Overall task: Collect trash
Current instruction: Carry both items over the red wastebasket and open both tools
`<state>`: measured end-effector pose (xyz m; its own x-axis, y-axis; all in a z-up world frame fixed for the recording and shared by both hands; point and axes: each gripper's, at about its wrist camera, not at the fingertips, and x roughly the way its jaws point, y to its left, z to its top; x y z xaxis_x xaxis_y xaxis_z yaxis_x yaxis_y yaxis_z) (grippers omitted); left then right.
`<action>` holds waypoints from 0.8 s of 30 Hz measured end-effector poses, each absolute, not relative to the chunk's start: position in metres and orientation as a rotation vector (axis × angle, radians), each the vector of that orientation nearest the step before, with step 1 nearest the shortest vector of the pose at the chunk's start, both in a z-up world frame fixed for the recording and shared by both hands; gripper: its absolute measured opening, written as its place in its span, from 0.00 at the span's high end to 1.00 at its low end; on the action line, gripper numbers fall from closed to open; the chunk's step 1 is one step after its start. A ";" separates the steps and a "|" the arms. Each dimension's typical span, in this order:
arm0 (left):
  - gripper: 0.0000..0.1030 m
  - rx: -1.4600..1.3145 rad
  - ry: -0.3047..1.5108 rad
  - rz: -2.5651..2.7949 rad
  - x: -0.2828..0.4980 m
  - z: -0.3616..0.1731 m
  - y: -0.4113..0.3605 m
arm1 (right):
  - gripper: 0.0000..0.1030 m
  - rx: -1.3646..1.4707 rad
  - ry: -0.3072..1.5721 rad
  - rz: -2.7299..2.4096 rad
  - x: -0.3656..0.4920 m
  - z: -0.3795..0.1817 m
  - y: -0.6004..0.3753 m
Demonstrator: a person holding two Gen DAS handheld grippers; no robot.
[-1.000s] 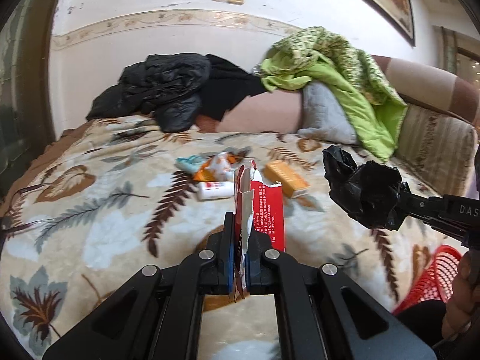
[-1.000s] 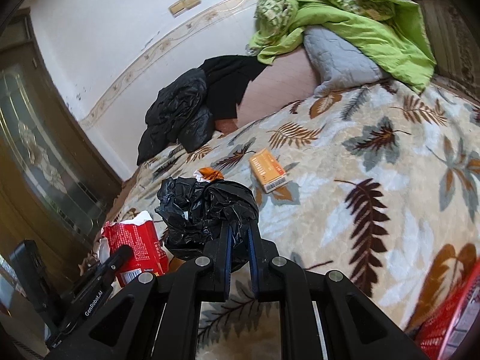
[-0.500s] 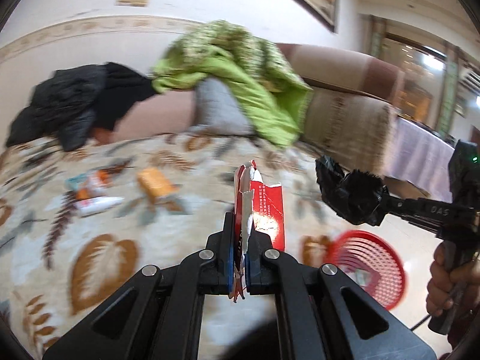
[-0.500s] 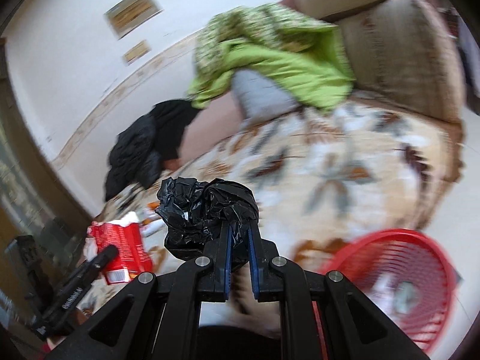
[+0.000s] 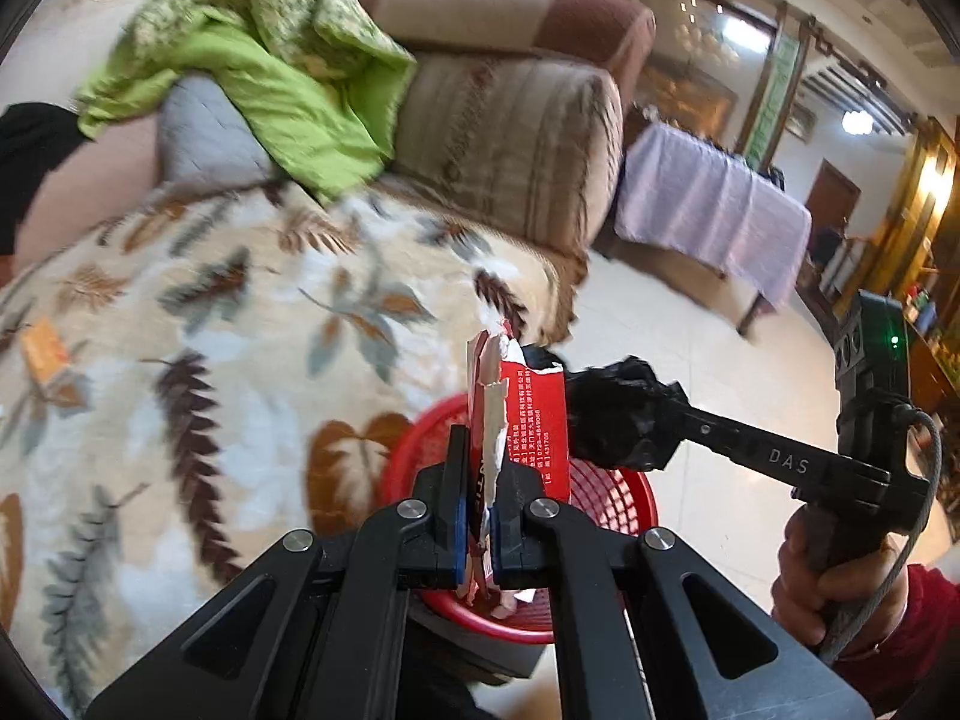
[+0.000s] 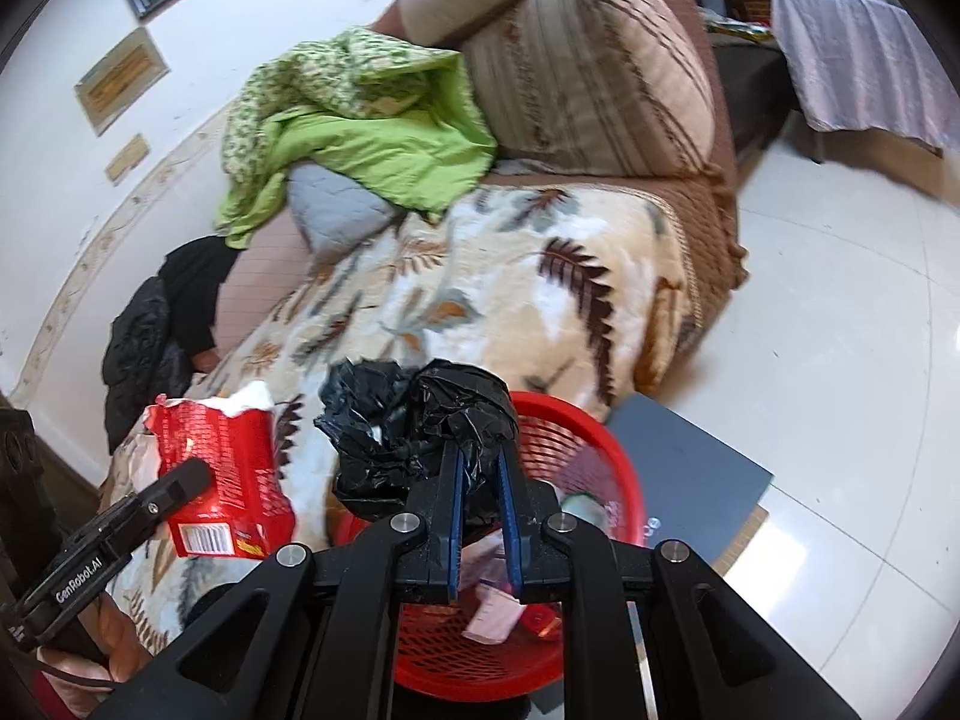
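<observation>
In the left wrist view, my left hand-held gripper (image 5: 474,531) is clamped on the torn edge of a red packet (image 5: 531,420), which stands up straight ahead of the jaws. It looks light, thin and crinkly; I judge a pinch on the flat torn wall is the only sensible hold. The red basket (image 5: 606,498) sits directly below and just beyond the fingertips. To the right, the other hand-held gripper carries a black bag (image 5: 618,414) over the same basket.

In the right wrist view, my right hand-held gripper (image 6: 480,516) has its jaws opening, with the crumpled black bag (image 6: 414,432) between them, bulging ahead and to the left. It looks soft and nearly weightless, likely to cling. The basket (image 6: 576,426) lies underneath.
</observation>
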<state>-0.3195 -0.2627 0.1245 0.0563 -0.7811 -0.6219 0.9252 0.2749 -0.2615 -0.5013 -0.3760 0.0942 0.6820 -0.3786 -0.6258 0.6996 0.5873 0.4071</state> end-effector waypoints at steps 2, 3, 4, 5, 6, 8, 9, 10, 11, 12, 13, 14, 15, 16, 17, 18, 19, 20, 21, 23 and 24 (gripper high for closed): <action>0.85 0.247 0.820 -1.316 -0.320 0.117 -0.272 | 0.72 0.697 0.539 -0.672 -0.502 0.088 -0.380; 0.72 0.248 0.842 -1.312 -0.319 0.114 -0.273 | 0.68 0.701 0.545 -0.677 -0.502 0.086 -0.381; 0.67 0.239 0.847 -1.303 -0.319 0.113 -0.272 | 0.65 0.698 0.545 -0.683 -0.503 0.085 -0.382; 0.60 0.219 0.837 -1.295 -0.316 0.113 -0.267 | 0.65 0.694 0.543 -0.685 -0.503 0.086 -0.382; 0.57 0.211 0.830 -1.289 -0.314 0.115 -0.265 | 0.65 0.691 0.540 -0.682 -0.502 0.087 -0.382; 0.55 0.195 0.822 -1.275 -0.306 0.119 -0.258 | 0.65 0.682 0.536 -0.686 -0.501 0.089 -0.382; 0.55 0.184 0.820 -1.270 -0.303 0.122 -0.256 | 0.65 0.678 0.533 -0.688 -0.499 0.092 -0.381; 0.55 0.165 0.813 -1.262 -0.298 0.125 -0.251 | 0.64 0.676 0.531 -0.682 -0.498 0.094 -0.381; 0.53 0.154 0.806 -1.254 -0.295 0.128 -0.247 | 0.65 0.672 0.529 -0.674 -0.495 0.095 -0.380; 0.52 0.148 0.800 -1.247 -0.292 0.130 -0.243 | 0.65 0.667 0.526 -0.664 -0.492 0.098 -0.378; 0.51 0.143 0.789 -1.233 -0.288 0.132 -0.238 | 0.64 0.663 0.525 -0.655 -0.489 0.099 -0.377; 0.51 0.140 0.782 -1.219 -0.283 0.134 -0.233 | 0.64 0.659 0.524 -0.643 -0.484 0.101 -0.376; 0.50 0.137 0.777 -1.207 -0.279 0.134 -0.228 | 0.64 0.654 0.524 -0.623 -0.477 0.103 -0.373; 0.50 0.131 0.775 -1.190 -0.273 0.135 -0.223 | 0.64 0.650 0.524 -0.607 -0.472 0.104 -0.371; 0.50 0.123 0.776 -1.174 -0.267 0.136 -0.217 | 0.64 0.644 0.527 -0.589 -0.465 0.105 -0.368; 0.49 0.113 0.778 -1.160 -0.262 0.136 -0.212 | 0.63 0.635 0.533 -0.564 -0.454 0.107 -0.363; 0.49 0.102 0.779 -1.145 -0.256 0.136 -0.206 | 0.63 0.629 0.538 -0.544 -0.446 0.108 -0.360; 0.49 0.088 0.778 -1.119 -0.247 0.135 -0.197 | 0.63 0.624 0.544 -0.523 -0.438 0.108 -0.356; 0.49 0.080 0.777 -1.098 -0.240 0.135 -0.190 | 0.63 0.614 0.553 -0.489 -0.425 0.109 -0.351; 0.49 0.060 0.775 -1.041 -0.222 0.133 -0.173 | 0.61 0.596 0.567 -0.443 -0.406 0.111 -0.342; 0.49 0.048 0.776 -1.017 -0.214 0.131 -0.165 | 0.60 0.579 0.578 -0.410 -0.392 0.112 -0.334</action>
<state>-0.2141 -0.1645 0.1315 0.2874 -0.7453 -0.6016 0.7775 0.5484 -0.3080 -0.3917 -0.3343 0.1120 0.7662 -0.1990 -0.6110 0.5107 0.7657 0.3911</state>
